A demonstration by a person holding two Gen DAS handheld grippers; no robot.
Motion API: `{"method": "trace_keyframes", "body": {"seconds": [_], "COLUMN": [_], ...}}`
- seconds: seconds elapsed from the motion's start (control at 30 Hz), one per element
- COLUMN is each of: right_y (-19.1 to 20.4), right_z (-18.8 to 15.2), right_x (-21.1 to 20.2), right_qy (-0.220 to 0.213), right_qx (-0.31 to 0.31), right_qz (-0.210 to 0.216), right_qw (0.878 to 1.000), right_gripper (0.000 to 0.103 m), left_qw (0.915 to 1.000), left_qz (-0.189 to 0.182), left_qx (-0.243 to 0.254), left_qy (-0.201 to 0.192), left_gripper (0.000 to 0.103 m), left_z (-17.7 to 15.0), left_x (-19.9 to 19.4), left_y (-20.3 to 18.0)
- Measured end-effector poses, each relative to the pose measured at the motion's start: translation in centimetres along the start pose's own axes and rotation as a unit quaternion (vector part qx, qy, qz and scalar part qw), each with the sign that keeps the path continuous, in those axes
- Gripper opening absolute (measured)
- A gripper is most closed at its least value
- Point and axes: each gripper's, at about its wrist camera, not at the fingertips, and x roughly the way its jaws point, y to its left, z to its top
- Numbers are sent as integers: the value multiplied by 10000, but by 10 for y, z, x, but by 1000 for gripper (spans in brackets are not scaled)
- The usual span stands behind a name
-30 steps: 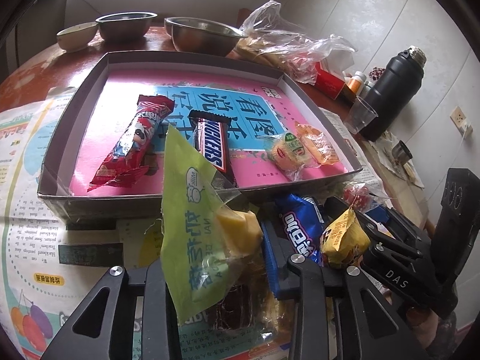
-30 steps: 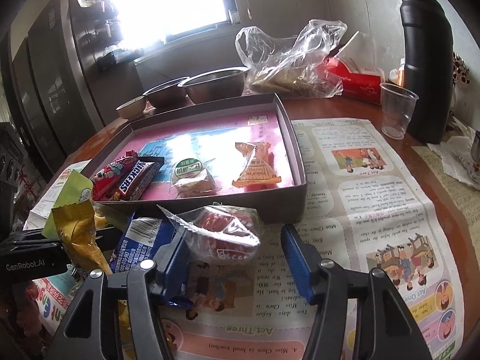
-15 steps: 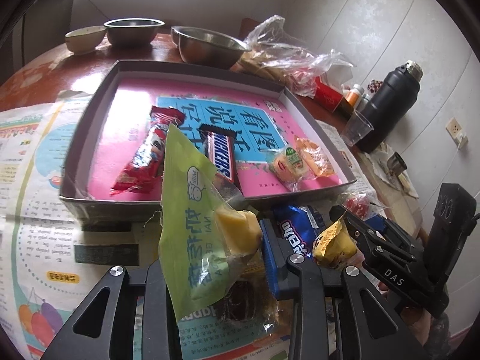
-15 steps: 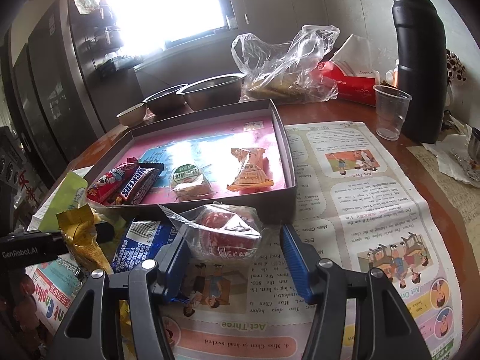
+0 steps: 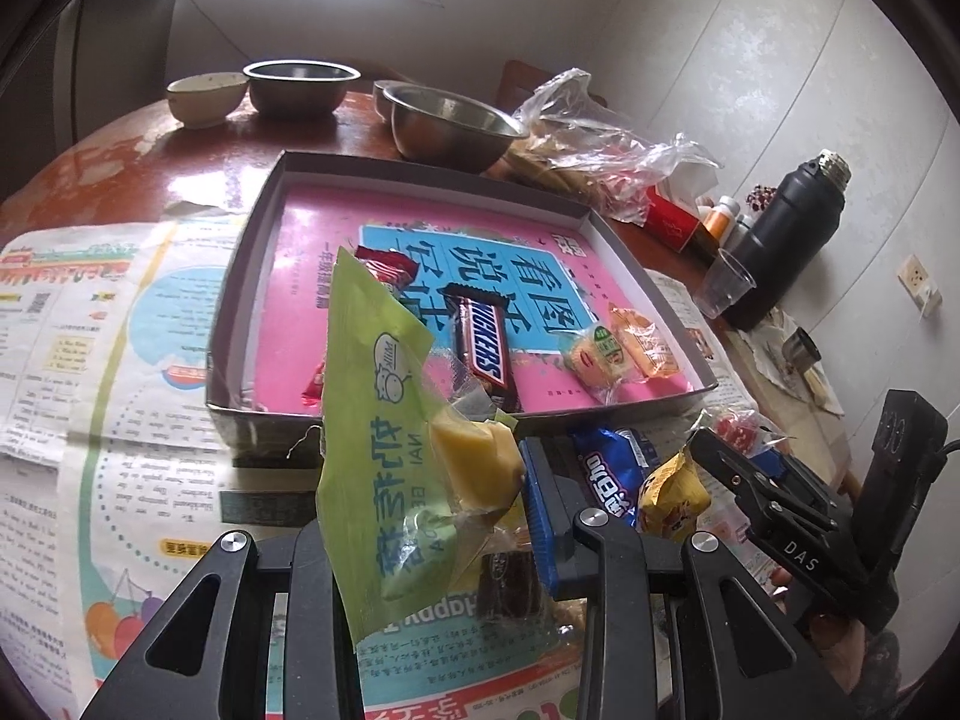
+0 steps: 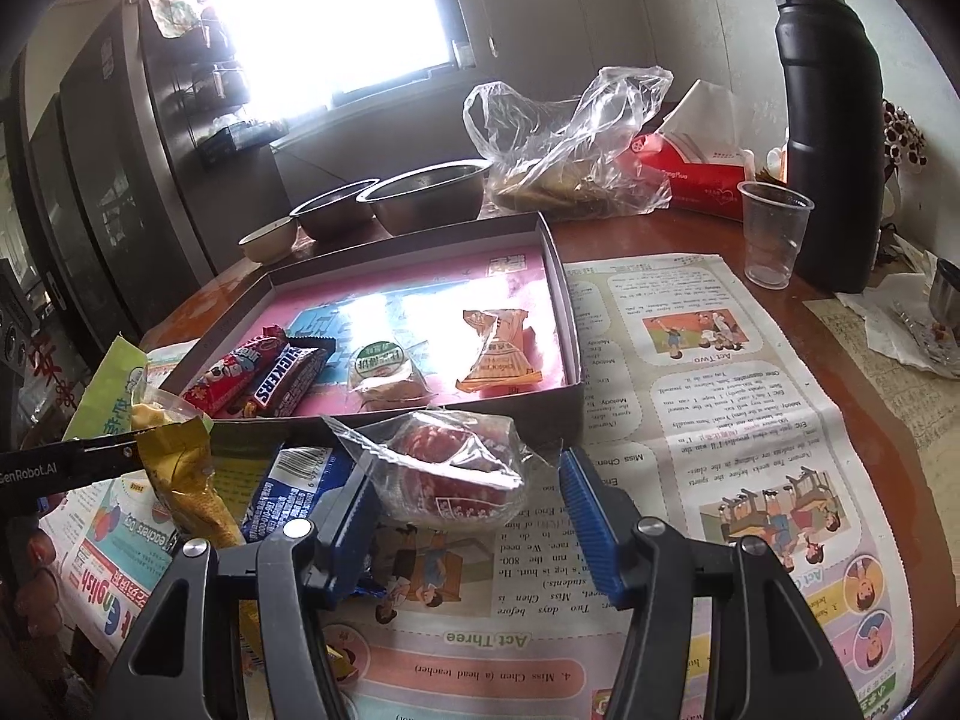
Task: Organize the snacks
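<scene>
My left gripper (image 5: 426, 516) is shut on a green packet (image 5: 372, 420) with a yellow piece inside, held up just in front of the grey box (image 5: 252, 276). On the box's pink floor lie a red bar (image 5: 384, 264), a Snickers bar (image 5: 483, 348), a round cake with a green label (image 5: 594, 354) and an orange packet (image 5: 645, 342). My right gripper (image 6: 471, 504) is shut on a clear-wrapped red snack (image 6: 450, 468) near the box's front wall (image 6: 540, 420). A blue packet (image 6: 288, 492) and a yellow packet (image 6: 180, 480) lie between the two grippers.
Printed newspaper (image 6: 690, 420) covers the brown table. Two steel bowls (image 5: 450, 126) and a ceramic bowl (image 5: 204, 96) stand behind the box. At the back right are a plastic bag (image 6: 570, 144), a red tissue pack (image 6: 690, 174), a clear cup (image 6: 774, 228) and a black flask (image 6: 834, 132).
My left gripper has risen and shifted left with the green packet, so the box now lies further right in its view. The right gripper has hardly moved and keeps the red snack.
</scene>
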Motion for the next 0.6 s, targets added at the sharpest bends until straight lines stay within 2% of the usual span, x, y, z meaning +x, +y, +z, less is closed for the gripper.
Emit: {"method": "trace_keyframes", "body": {"seconds": [0.6], "right_y": [10], "right_z": [10], "right_x": [-29], "right_qy": [-252], "right_qx": [-55], "right_qz": [57], "right_qw": [9997], "right_gripper": [60], "left_qw": [9988], "left_qz": [190], "left_qx": [-37], "left_qy": [-445], "left_gripper": [35], "left_z": [7], "left_x": [-36], "left_y": [9]}}
